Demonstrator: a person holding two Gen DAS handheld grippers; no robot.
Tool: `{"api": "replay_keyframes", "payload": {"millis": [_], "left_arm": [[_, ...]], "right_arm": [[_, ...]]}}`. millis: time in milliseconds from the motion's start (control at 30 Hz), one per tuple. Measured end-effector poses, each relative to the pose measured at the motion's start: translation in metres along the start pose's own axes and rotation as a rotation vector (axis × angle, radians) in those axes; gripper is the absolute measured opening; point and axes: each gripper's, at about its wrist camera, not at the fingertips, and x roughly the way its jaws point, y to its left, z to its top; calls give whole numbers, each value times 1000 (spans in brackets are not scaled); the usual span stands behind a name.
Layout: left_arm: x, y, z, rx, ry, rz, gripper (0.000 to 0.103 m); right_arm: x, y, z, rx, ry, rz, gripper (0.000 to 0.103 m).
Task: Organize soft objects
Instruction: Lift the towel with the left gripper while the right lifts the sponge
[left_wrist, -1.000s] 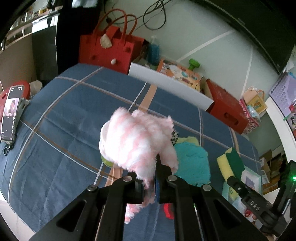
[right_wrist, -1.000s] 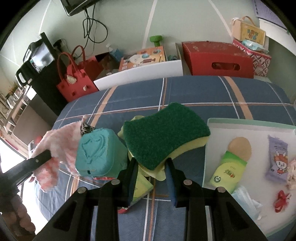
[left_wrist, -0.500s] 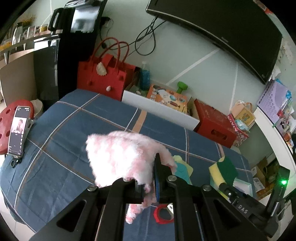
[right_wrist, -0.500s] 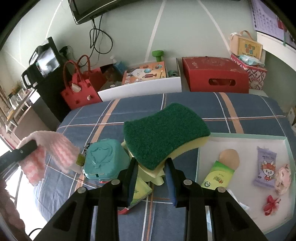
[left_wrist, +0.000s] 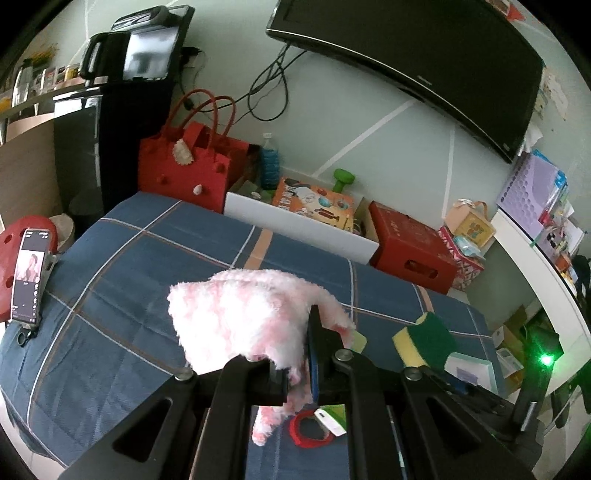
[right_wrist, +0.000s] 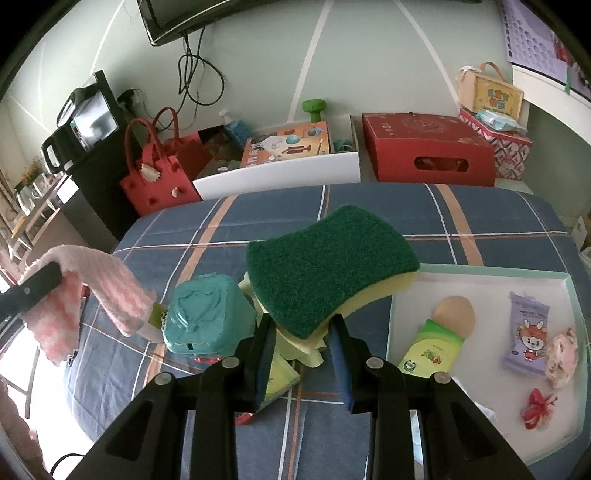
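Left wrist: plaid bedcover beneath left tool pinching pink cloth; right tool pinching sponge.

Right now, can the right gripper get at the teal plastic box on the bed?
Probably not: the right gripper is shut on the green-and-yellow sponge. The teal plastic box sits uncovered just beside it.
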Motion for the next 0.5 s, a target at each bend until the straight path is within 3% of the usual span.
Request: {"api": "replay_keyframes", "payload": {"millis": [500], "left_arm": [[21, -85, -11, 143, 33, -178, 8]], "right_arm": [[-12, -58, 3, 100, -22, -118, 32]]}}
